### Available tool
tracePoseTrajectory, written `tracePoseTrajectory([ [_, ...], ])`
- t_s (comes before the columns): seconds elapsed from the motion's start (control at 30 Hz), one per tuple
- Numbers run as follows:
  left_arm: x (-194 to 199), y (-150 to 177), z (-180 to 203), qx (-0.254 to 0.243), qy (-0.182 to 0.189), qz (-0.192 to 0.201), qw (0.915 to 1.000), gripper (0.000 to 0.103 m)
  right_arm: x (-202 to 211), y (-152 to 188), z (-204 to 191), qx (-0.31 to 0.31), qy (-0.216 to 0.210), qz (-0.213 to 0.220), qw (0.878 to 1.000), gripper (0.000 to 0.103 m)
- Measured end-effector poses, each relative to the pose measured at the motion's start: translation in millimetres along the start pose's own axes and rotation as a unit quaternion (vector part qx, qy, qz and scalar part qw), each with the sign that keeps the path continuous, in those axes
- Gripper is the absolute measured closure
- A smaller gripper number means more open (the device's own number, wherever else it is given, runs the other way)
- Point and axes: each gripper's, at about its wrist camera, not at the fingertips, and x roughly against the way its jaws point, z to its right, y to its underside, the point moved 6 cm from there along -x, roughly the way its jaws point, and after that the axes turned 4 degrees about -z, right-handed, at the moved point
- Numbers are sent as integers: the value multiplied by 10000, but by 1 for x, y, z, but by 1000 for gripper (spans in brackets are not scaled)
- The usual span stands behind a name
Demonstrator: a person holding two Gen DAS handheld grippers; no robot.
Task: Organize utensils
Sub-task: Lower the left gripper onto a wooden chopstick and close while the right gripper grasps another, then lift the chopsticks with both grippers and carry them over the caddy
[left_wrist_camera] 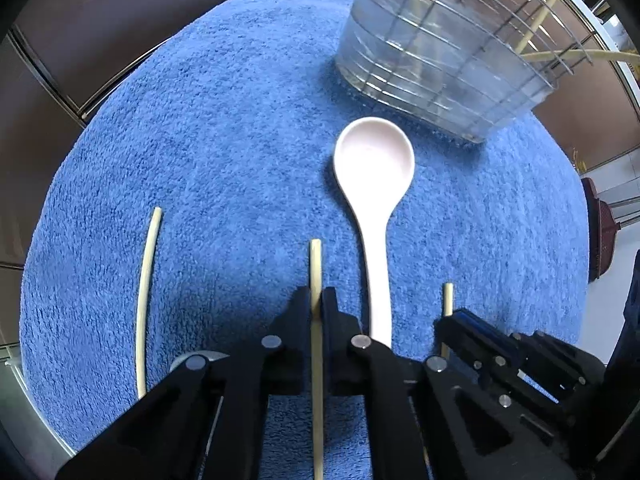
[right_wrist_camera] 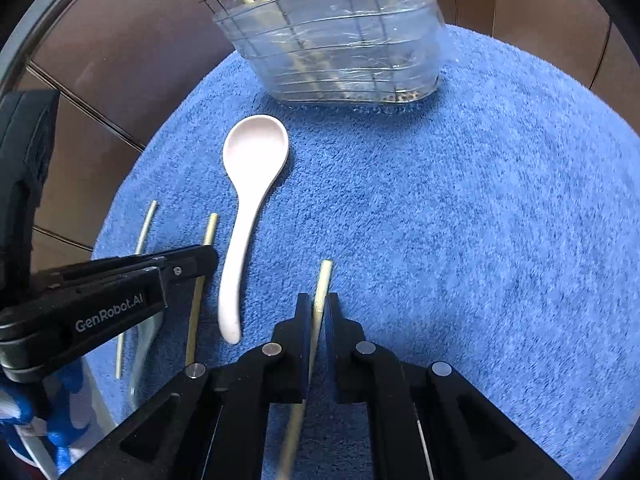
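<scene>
L gripper [left_wrist_camera: 316, 300]: bottom centre of left wrist view, pointing steeply down, jaws closed tight on a chopstick [left_wrist_camera: 315, 264], pads pressing it from both sides. Same gripper also seen in right wrist view, lower left of frame, black body reaching in from the left edge w/ white lettering on its side.

R gripper [right_wrist_camera: 319, 308]: bottom centre of right wrist view, tilted down, jaws closed on a second chopstick [right_wrist_camera: 323, 280], stick running back between the fingers. In left wrist view it sits lower right of frame, black fingers angled in from the right, tips beside the L gripper.
</scene>
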Motion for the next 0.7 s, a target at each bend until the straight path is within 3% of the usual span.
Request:
tracePoseTrajectory([
  [0.43,53,24,-6,-17,129,711,9974,98,55,29,-2,23,-745,547,9957,97],
  [0.7,111,46,-1,-239,421,1634,9854,98,105,51,-7,350,-981,1288,9862,97],
])
